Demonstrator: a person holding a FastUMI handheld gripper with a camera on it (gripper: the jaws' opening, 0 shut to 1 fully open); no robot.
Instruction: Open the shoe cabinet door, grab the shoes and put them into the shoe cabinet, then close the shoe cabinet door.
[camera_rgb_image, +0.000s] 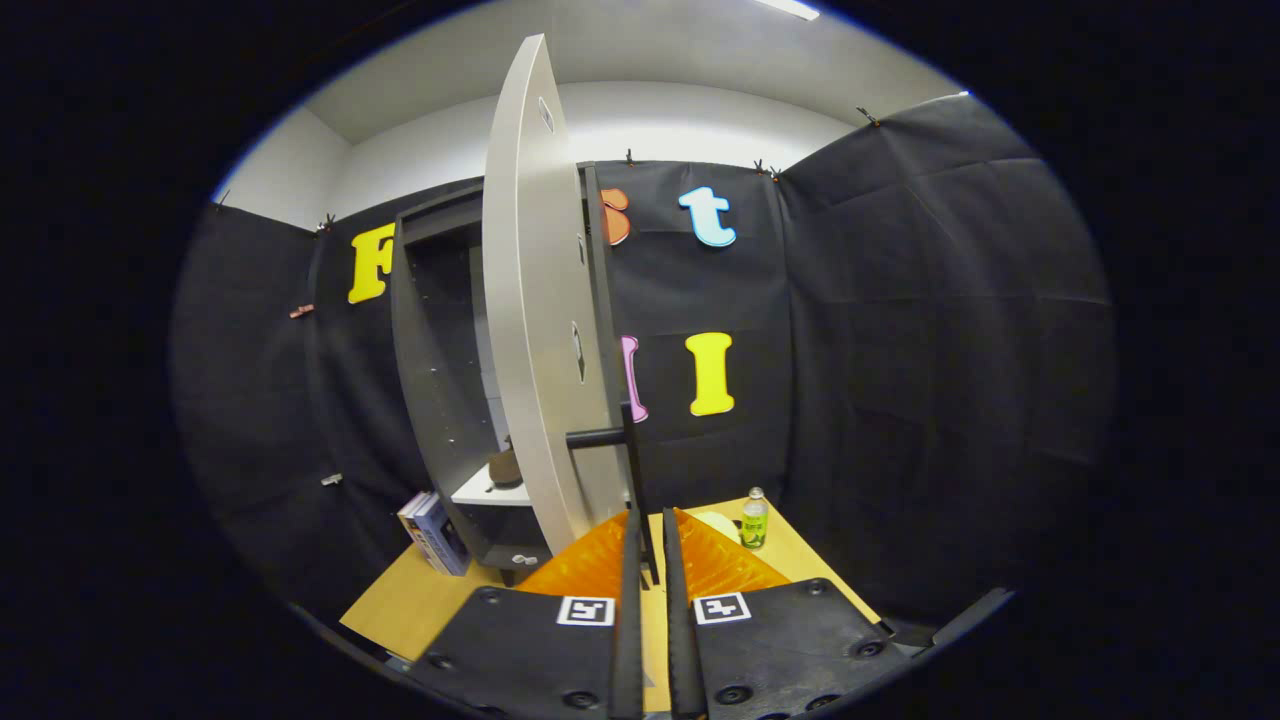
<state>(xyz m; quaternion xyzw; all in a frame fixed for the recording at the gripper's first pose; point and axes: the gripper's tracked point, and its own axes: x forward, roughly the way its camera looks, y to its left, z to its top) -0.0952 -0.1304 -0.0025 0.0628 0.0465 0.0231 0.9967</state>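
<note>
Our gripper has its fingers pressed nearly together around the thin bar handle of the half-open cabinet door just ahead, shoe shelved beyond; we risk slipping off that handle mid-swing.

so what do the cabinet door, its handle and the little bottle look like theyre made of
Cabinet door: probably laminated board, judging by its smooth, matte, pale grey face and thin flat panel.
Handle: a dark bar, likely metal or plastic; the gripper has its fingers nearly closed just below it.
Bottle: looks like clear plastic with a pale cap and a yellow-green label.
</note>
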